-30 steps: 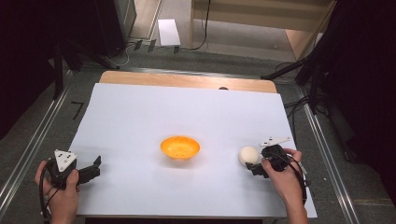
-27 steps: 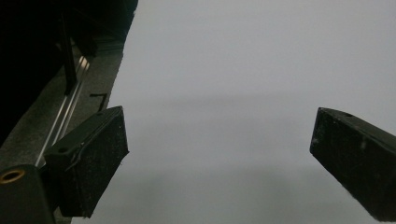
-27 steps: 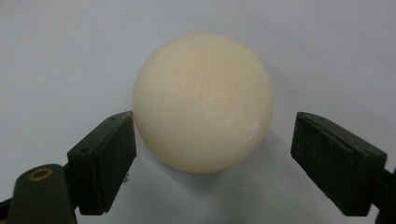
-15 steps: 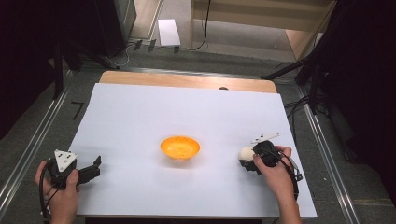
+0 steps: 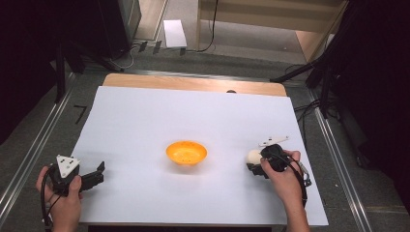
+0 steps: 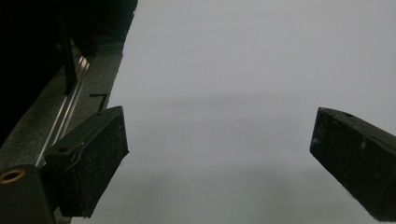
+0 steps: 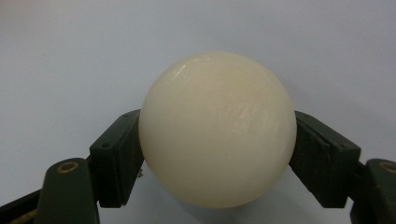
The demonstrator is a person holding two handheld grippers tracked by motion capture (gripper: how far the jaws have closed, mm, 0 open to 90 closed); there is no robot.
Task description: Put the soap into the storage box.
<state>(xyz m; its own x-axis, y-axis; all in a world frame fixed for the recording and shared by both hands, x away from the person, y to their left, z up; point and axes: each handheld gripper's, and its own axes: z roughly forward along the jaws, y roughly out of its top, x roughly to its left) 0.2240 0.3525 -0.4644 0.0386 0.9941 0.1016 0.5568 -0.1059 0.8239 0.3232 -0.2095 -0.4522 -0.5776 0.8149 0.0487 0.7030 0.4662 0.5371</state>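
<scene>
Between our right gripper's (image 7: pixel 217 158) closed jaws sits a smooth cream ball (image 7: pixel 217 128); it could squirt out sideways under uneven squeeze.

A white sheet (image 5: pixel 145 125) covers most of the bench (image 5: pixel 193 83), whose bare wooden strip shows along the far edge. Metal rails (image 5: pixel 34 154) run down both sides over grey floor. Beyond the bench, a white paper (image 5: pixel 174 33) lies on the floor, near black cables (image 5: pixel 211 29) and dark stands (image 5: pixel 60 72).
</scene>
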